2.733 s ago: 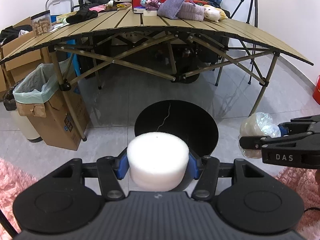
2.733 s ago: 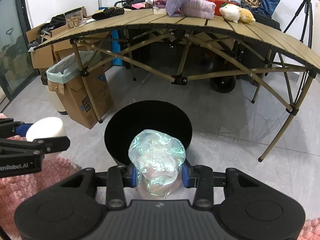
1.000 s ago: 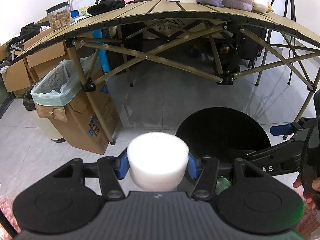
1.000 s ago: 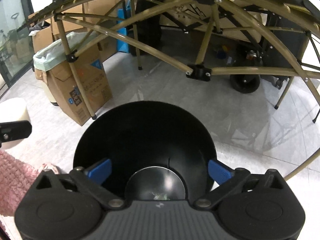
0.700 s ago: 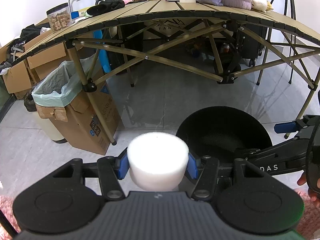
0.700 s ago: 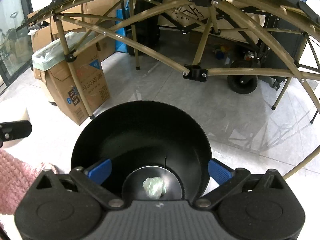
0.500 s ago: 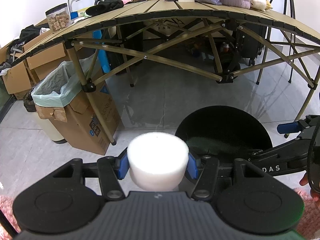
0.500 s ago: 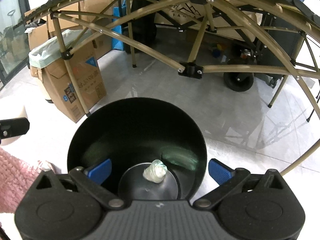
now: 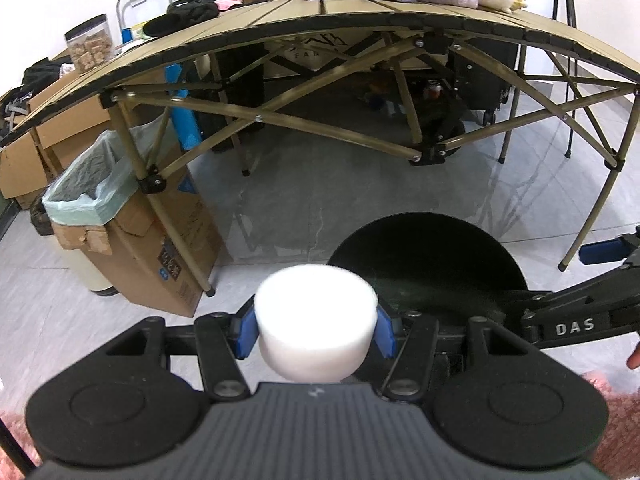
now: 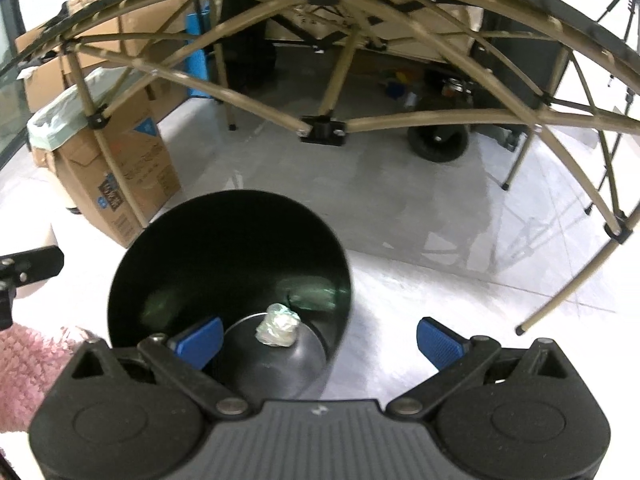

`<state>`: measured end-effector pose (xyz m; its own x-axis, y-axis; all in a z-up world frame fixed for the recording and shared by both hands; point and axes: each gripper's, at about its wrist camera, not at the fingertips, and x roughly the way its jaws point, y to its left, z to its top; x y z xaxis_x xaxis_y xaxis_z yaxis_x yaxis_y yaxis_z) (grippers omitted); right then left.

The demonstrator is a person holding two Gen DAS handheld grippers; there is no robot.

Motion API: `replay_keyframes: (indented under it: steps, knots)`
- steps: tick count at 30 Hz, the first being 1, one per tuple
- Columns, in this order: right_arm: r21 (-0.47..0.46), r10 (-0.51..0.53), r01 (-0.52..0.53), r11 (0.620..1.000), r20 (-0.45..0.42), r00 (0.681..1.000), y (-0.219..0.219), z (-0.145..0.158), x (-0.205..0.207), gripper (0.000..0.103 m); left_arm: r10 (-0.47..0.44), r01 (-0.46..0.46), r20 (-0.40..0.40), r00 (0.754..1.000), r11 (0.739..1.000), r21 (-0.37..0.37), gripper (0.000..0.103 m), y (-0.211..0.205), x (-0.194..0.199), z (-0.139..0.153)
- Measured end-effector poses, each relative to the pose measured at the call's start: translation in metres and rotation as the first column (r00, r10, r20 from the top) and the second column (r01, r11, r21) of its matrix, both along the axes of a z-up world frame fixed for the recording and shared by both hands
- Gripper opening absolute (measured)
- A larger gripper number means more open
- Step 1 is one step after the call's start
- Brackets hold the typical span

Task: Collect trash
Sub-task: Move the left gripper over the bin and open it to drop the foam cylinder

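My left gripper [image 9: 316,330] is shut on a white foam cylinder [image 9: 316,320], held just left of a round black bin [image 9: 428,256] on the floor. In the right wrist view the black bin [image 10: 228,240] stands open below, and a crumpled clear plastic wad [image 10: 278,330] lies on its bottom. My right gripper [image 10: 320,338] is open and empty, its left pad over the bin's mouth and its right pad past the rim over the floor. From the right edge of the left wrist view the right gripper's arm [image 9: 576,312] reaches in over the bin.
A folding slat table [image 9: 360,28] piled with cloths and toys spans the back, its legs [image 10: 332,80] crossing behind the bin. A cardboard box lined with a green bag [image 9: 120,220] stands at the left. Pink rug [image 10: 28,368] lies near me on grey tile.
The plastic wad left the right gripper and dropped to the bin's bottom. The right gripper then drifted right, so the bin now sits left of centre. The left gripper still holds the foam.
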<state>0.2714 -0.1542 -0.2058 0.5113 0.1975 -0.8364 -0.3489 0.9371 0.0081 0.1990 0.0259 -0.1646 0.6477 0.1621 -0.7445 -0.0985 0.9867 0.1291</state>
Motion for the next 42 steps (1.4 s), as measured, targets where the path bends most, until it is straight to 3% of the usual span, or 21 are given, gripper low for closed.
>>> replay_keyframes:
  steps: [6,23,36,38,40,42]
  knots:
    - [-0.020,-0.076,0.076,0.997,-0.026,0.997,-0.025,0.005,0.004,0.103,-0.035,0.035,-0.009,0.999,0.999,-0.004,0.057,-0.014,0.013,-0.005]
    - [-0.009,-0.262,0.262,0.965,0.024,0.965,-0.078,0.025,0.020,0.103,-0.092,0.091,-0.047,0.995,0.996,-0.026,0.057,-0.049,0.069,-0.034]
    - [-0.010,-0.260,0.260,0.965,0.003,0.965,-0.071,0.016,0.027,0.103,-0.090,0.086,-0.107,0.990,0.995,-0.045,0.058,-0.047,0.078,-0.054]
    - [-0.009,-0.260,0.260,0.965,0.001,0.965,-0.071,0.016,0.026,0.103,-0.098,0.092,-0.111,0.989,0.994,-0.054,0.063,-0.048,0.078,-0.053]
    - [-0.005,-0.264,0.264,0.965,0.001,0.965,-0.072,0.016,0.026,0.103,-0.091,0.085,-0.107,0.990,0.994,-0.065,0.085,-0.048,0.077,-0.052]
    - [-0.001,-0.268,0.268,0.963,0.002,0.963,-0.072,0.016,0.026,0.103,-0.079,0.073,-0.097,0.992,0.995,-0.067,0.092,-0.047,0.075,-0.049]
